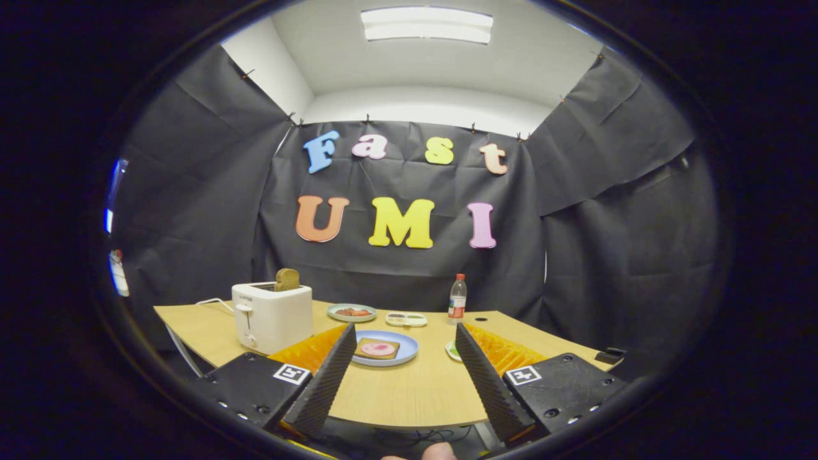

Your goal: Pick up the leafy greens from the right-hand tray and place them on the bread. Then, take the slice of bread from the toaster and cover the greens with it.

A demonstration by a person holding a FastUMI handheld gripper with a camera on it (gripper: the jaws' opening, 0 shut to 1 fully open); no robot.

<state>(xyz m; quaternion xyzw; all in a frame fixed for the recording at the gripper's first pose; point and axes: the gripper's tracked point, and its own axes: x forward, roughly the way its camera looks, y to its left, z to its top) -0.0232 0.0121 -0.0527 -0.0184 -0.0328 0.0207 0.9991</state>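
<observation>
My gripper (pixel 404 338) is open, with nothing between its fingers, held back from the table's near edge. Just beyond the fingertips a blue plate (pixel 405 349) carries a slice of bread (pixel 377 349) topped with a pink round of meat. A small tray with leafy greens (pixel 452 349) peeks out beside the right finger, mostly hidden by it. The white toaster (pixel 271 315) stands at the left of the table, and a brown slice of bread (pixel 287 279) sticks up out of its slot.
The light wooden table (pixel 409 390) has a green plate (pixel 351 312) with reddish food and a small divided tray (pixel 406 319) at the back. A bottle with a red cap (pixel 457 299) stands back right. A dark object (pixel 610 353) lies at the right edge.
</observation>
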